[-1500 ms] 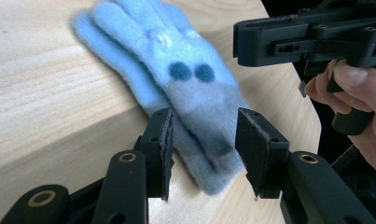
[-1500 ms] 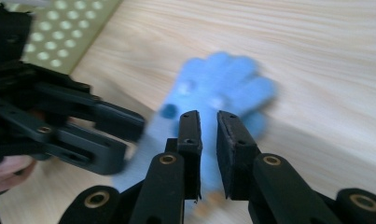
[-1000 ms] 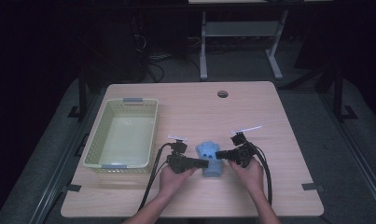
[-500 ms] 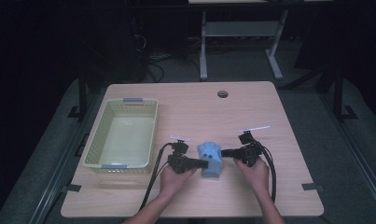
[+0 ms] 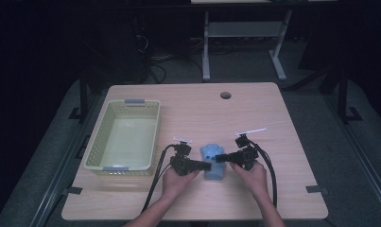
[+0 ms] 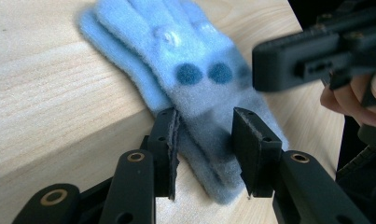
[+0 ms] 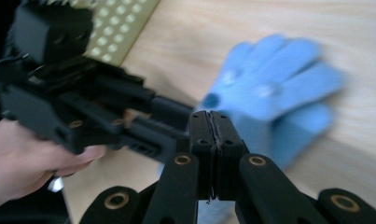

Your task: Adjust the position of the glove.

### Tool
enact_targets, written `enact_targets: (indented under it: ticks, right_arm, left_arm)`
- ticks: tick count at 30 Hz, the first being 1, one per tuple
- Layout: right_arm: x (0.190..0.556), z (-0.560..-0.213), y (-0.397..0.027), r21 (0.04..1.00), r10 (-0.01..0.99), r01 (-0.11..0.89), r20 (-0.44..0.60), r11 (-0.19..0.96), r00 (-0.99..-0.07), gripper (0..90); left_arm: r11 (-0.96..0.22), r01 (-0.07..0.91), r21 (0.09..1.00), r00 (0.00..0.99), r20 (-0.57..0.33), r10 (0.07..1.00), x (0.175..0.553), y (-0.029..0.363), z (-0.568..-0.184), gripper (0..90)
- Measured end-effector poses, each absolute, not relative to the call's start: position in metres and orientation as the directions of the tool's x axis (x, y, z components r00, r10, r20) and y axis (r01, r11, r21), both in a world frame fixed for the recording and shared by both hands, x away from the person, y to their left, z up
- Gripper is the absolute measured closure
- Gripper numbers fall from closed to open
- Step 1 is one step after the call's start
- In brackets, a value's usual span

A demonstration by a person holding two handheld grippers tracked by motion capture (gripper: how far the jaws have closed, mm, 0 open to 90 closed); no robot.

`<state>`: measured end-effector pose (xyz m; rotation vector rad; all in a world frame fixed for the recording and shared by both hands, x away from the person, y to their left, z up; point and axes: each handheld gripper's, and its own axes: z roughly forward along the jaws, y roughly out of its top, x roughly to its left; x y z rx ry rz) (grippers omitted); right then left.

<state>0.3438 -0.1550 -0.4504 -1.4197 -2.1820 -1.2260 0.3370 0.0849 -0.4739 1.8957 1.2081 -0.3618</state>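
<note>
- Basket [image 5: 124,137], pale yellow-green, at centre left on the table [image 5: 273,118].
- Round hole [image 5: 225,95] in the tabletop, upper centre.
- Metal stand [image 5: 245,33] on the floor, top centre.

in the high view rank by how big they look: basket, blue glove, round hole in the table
1. basket, largest by far
2. blue glove, partly covered by the grippers
3. round hole, smallest; it lies farther from the camera, but the gap is plain

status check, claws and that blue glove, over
Left claw clamped across the blue glove's cuff. Right claw shut, empty, at the glove's near edge. Glove flat on the table, basket beside it. Nothing in the way.
</note>
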Motion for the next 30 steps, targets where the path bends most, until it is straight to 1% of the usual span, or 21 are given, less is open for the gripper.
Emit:
enact_targets:
  ticks: [2,5,6,7,8,9,10,11,13,15,18,20,21,22,23,25,27,28,29,30]
  right_arm:
    - [0.344,-0.449,-0.154,0.507,0.62,0.843,0.607,0.18,-0.498,87.1]
    - [0.347,-0.447,-0.168,0.527,0.647,0.844,0.608,0.104,-0.459,82.9]
    - [0.347,-0.447,-0.168,0.527,0.647,0.844,0.608,0.104,-0.459,82.9]
    - [0.35,-0.45,-0.173,0.51,0.67,0.854,0.598,0.105,-0.439,77.2]
    - [0.351,-0.452,-0.174,0.496,0.673,0.86,0.598,0.115,-0.435,74.2]
    - [0.352,-0.456,-0.174,0.482,0.669,0.866,0.602,0.133,-0.437,71.8]
    - [0.352,-0.458,-0.173,0.48,0.661,0.866,0.606,0.141,-0.443,71.3]
    - [0.352,-0.459,-0.171,0.475,0.656,0.868,0.612,0.142,-0.442,71.7]
    - [0.353,-0.46,-0.166,0.486,0.646,0.859,0.606,0.161,-0.464,79.9]
    - [0.352,-0.458,-0.163,0.493,0.643,0.856,0.607,0.157,-0.467,84.2]
    - [0.345,-0.448,-0.157,0.542,0.653,0.823,0.565,0.168,-0.505,85.2]
    - [0.338,-0.441,-0.15,0.589,0.673,0.781,0.493,0.208,-0.551,85.0]
    - [0.334,-0.438,-0.146,0.607,0.671,0.762,0.471,0.224,-0.573,84.5]
    - [0.331,-0.437,-0.142,0.62,0.667,0.746,0.452,0.243,-0.593,83.9]
    - [0.329,-0.436,-0.139,0.618,0.661,0.742,0.445,0.262,-0.604,83.0]
    - [0.33,-0.439,-0.137,0.606,0.617,0.748,0.486,0.272,-0.619,76.9]
    - [0.334,-0.44,-0.143,0.617,0.561,0.752,0.546,0.234,-0.622,76.2]
    - [0.335,-0.439,-0.147,0.615,0.529,0.764,0.589,0.197,-0.61,76.2]
    - [0.336,-0.439,-0.152,0.6,0.514,0.784,0.627,0.162,-0.586,76.2]
    - [0.338,-0.439,-0.155,0.598,0.522,0.787,0.628,0.151,-0.577,76.5]
  left_arm:
    - [-0.186,0.849,0.495,0.495,-0.62,0.608,0.337,0.085,-0.474,61.0]
    - [-0.192,0.845,0.5,0.502,-0.615,0.608,0.337,0.085,-0.474,60.9]
    - [-0.192,0.845,0.5,0.502,-0.615,0.608,0.337,0.085,-0.474,60.8]
    - [-0.191,0.845,0.5,0.501,-0.615,0.609,0.337,0.085,-0.474,60.8]
    - [-0.187,0.848,0.496,0.496,-0.619,0.609,0.337,0.085,-0.474,60.8]
    - [-0.187,0.848,0.495,0.496,-0.619,0.609,0.337,0.085,-0.474,60.8]
    - [-0.187,0.848,0.495,0.496,-0.619,0.609,0.337,0.085,-0.474,60.9]
    - [-0.19,0.848,0.495,0.497,-0.617,0.61,0.337,0.085,-0.474,60.9]
    - [-0.194,0.847,0.495,0.499,-0.614,0.611,0.337,0.085,-0.473,60.9]
    - [-0.199,0.843,0.5,0.506,-0.609,0.611,0.338,0.085,-0.473,61.1]
    - [-0.185,0.848,0.496,0.494,-0.616,0.613,0.337,0.085,-0.473,61.2]
    - [-0.184,0.849,0.496,0.493,-0.616,0.614,0.337,0.085,-0.473,61.5]
    - [-0.201,0.841,0.502,0.508,-0.605,0.613,0.338,0.086,-0.473,61.7]
    - [-0.197,0.844,0.498,0.502,-0.608,0.615,0.338,0.085,-0.473,61.7]
    - [-0.197,0.844,0.499,0.502,-0.606,0.617,0.337,0.085,-0.473,61.9]
    - [-0.189,0.846,0.499,0.497,-0.608,0.619,0.337,0.084,-0.473,62.4]
    - [-0.199,0.843,0.5,0.504,-0.603,0.618,0.338,0.085,-0.473,62.4]
    - [-0.199,0.843,0.5,0.504,-0.603,0.618,0.338,0.085,-0.473,62.5]
    - [-0.193,0.846,0.497,0.497,-0.604,0.623,0.337,0.084,-0.472,62.5]
    - [-0.193,0.846,0.497,0.497,-0.602,0.625,0.337,0.083,-0.472,62.5]
